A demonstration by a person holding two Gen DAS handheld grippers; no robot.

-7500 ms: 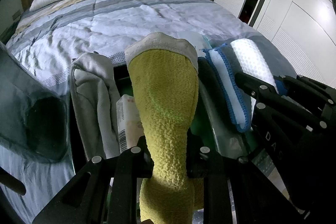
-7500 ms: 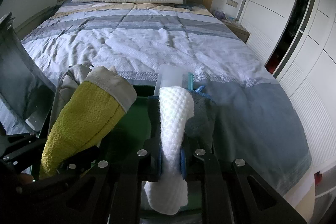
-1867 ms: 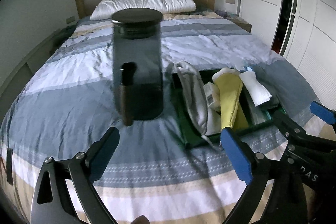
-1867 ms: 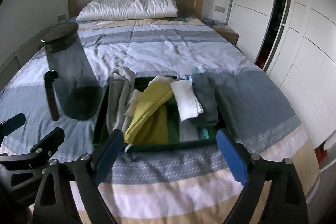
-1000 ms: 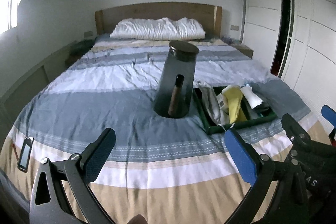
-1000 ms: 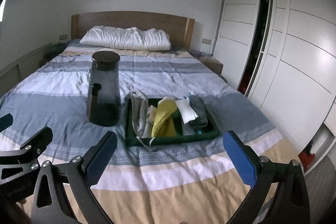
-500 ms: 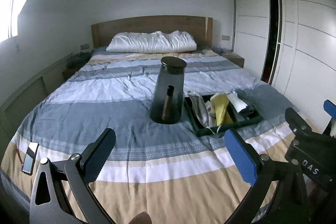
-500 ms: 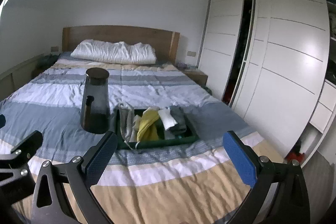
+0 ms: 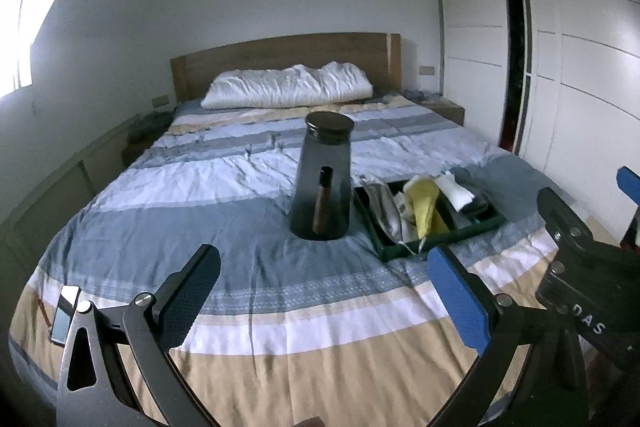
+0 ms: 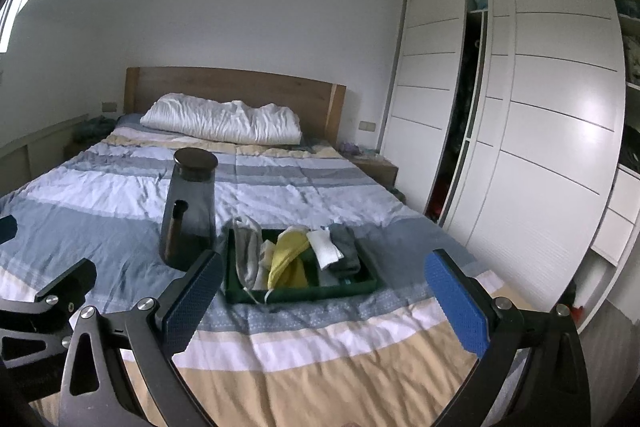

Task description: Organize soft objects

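Tongs [image 10: 324, 301] farther back; towels [image 10: 288, 257] rolled upright.

Dark pitcher [image 9: 322, 183] upright on striped bed [image 9: 224, 195]; white pillow [image 9: 288, 89] at headboard.

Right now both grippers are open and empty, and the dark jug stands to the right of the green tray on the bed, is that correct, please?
Not quite: the jug stands to the left of the tray, as the right wrist view shows. The rest holds: the left gripper and right gripper are both open and empty.
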